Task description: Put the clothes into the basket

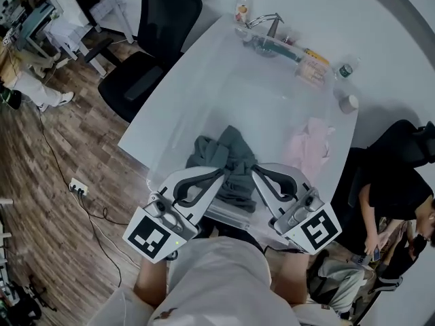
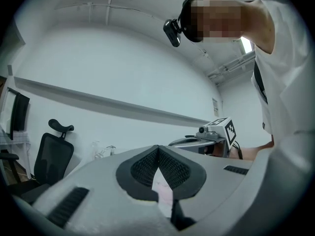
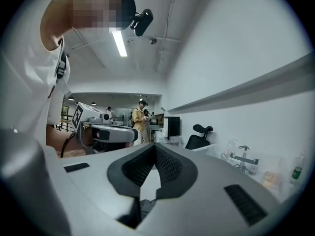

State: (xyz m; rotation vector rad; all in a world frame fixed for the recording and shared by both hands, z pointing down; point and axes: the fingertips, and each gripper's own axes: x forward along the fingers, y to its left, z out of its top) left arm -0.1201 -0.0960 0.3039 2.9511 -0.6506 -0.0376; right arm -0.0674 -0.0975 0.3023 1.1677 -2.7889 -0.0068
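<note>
A heap of grey-green clothes (image 1: 228,156) lies near the front edge of the white table (image 1: 224,80). To its right lies a pink garment (image 1: 309,142). My left gripper (image 1: 222,172) (image 2: 158,147) and right gripper (image 1: 256,171) (image 3: 155,145) hover side by side at the near side of the heap, tips pointing at it. Both point level. In each gripper view the jaw tips meet and no cloth shows between them. Whether the tips touch the heap I cannot tell. I can make out no basket in any view.
A black office chair (image 1: 153,39) stands at the table's far left. A metal rack with small items (image 1: 272,36), a bottle (image 1: 345,70) and a cup (image 1: 349,102) line the table's far edge. A seated person (image 1: 394,195) is close on the right. Cables (image 1: 79,187) lie on the wooden floor.
</note>
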